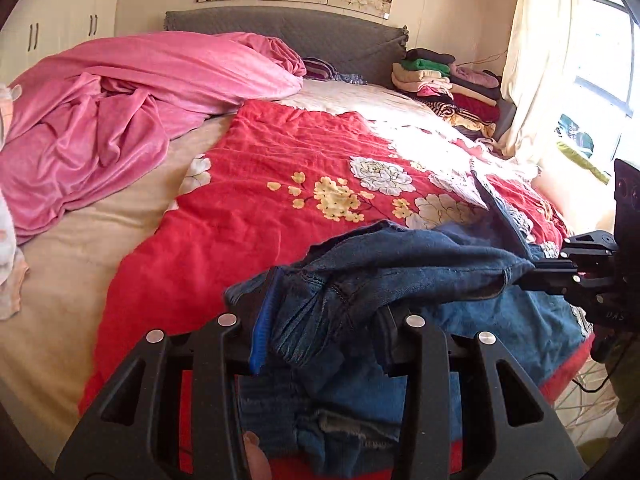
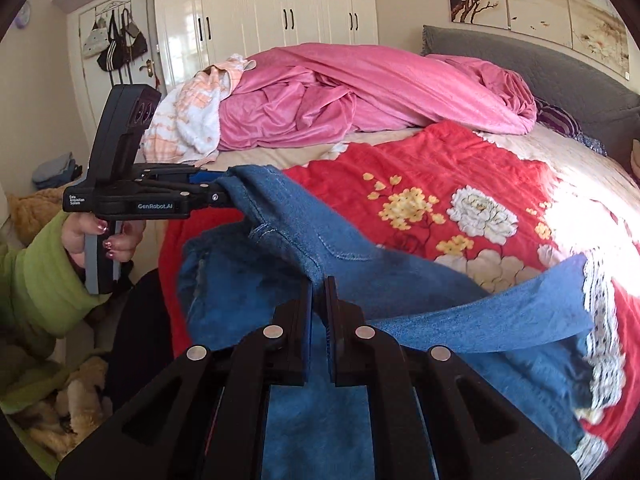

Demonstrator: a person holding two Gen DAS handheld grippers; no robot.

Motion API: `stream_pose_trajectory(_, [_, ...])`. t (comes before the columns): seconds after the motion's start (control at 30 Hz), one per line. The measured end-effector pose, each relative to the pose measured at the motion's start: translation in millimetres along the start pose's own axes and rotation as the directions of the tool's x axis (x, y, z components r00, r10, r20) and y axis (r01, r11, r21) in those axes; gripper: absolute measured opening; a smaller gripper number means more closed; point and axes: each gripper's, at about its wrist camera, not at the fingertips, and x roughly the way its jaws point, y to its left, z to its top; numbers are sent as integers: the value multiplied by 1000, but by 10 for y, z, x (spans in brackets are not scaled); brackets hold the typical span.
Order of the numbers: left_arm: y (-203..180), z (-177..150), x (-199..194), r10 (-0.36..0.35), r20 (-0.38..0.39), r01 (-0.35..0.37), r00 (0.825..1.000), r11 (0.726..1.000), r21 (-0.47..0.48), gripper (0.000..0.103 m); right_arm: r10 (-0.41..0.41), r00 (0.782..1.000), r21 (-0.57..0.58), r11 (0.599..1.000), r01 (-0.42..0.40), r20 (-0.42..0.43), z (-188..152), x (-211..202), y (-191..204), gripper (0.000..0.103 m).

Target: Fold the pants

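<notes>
A pair of blue denim pants (image 1: 400, 264) hangs lifted over the red flowered quilt (image 1: 260, 208) at the bed's near edge. My left gripper (image 1: 324, 304) is shut on a bunched fold of the denim, which fills the gap between its fingers. From the right wrist view the left gripper (image 2: 218, 196) is seen pinching a corner of the pants (image 2: 360, 272). My right gripper (image 2: 320, 292) is shut on a thin edge of the denim, and it also shows at the right as the right gripper (image 1: 528, 276). The cloth stretches between the two grips, with one leg trailing right.
A crumpled pink blanket (image 1: 120, 100) covers the bed's far left. Folded clothes (image 1: 448, 80) are stacked by the grey headboard (image 1: 320, 36). Curtain and window (image 1: 600, 80) stand at the right. A hand in a green sleeve (image 2: 40, 280) holds the left gripper; wardrobe (image 2: 280, 8) behind.
</notes>
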Motion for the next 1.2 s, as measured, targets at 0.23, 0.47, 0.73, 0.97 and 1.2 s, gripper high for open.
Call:
stream_pose_trajectory(0.23, [-56,-400,-240,48,-14,-48,999,999,-5,32,54,994,67,997,-48,-90,-455,93,408,5])
stream_pose_trajectory(0.47, [-46,-589,-252,126,-55,-125,991,992,18,40,61,989,82,995,-50,-137,-670,230,572,5])
stream_pose_trajectory(0.73, [177,-660,-553,135,-79,-141,988,987,-73,53,66,986,67,996,-57,-154,-696,356,679,9])
stream_pose_trajectory(0.97, [-102,-494,-867,82,28,-80,996,994,-77,53,70,980,79,995,-56,-188,-744,489,721,9])
stream_pose_trajectory(1.2, [-387,-481,-275,56,-99,-56,994,998,5,49,114,984,123,988,-97,-139,-696,270,673,15])
